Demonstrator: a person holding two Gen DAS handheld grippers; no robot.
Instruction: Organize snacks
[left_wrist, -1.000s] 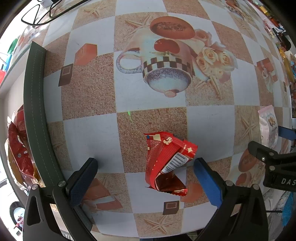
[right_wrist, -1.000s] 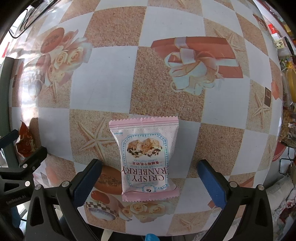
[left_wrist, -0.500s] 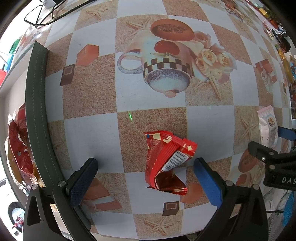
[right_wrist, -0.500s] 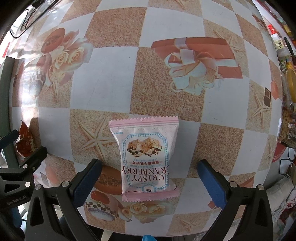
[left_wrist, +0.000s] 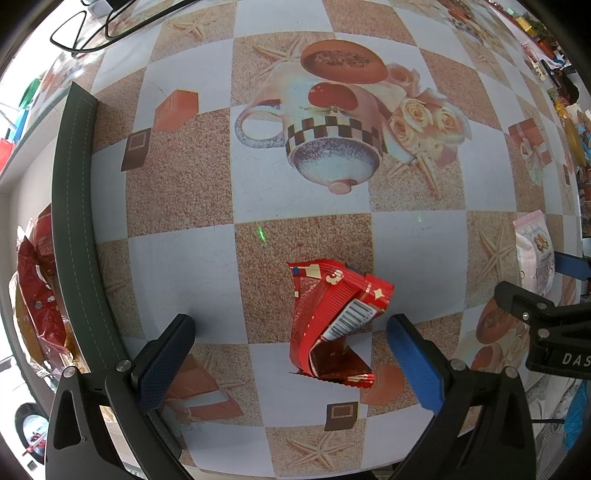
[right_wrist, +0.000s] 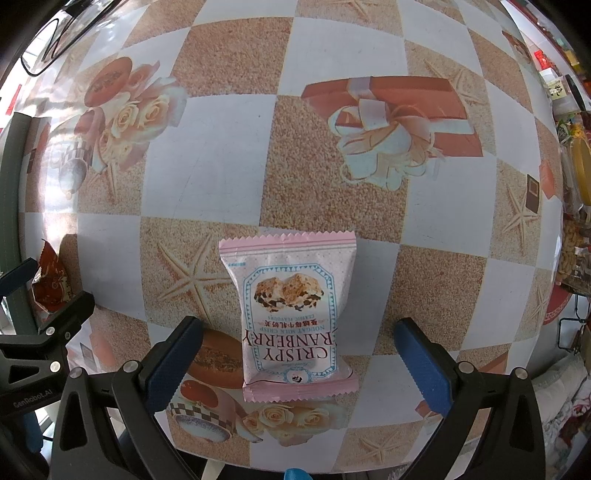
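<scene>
Snacks on the patterned table (left_wrist: 192, 266). Left wrist view: crumpled red wrapper (left_wrist: 332, 325) lies between the left gripper (left_wrist: 291, 347) fingers, which stand wide apart, nearer the 3 o'clock finger; a dark green tray edge (left_wrist: 74, 229) runs at 9 o'clock. Right wrist view: pink cranberry nougat packet (right_wrist: 293, 317) lies flat between the right gripper (right_wrist: 299, 358) fingers, spread apart and touching nothing.

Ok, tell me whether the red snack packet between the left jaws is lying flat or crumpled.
Crumpled. The red snack packet is folded over itself, its barcode panel tilted up and one end standing off the tablecloth.
</scene>
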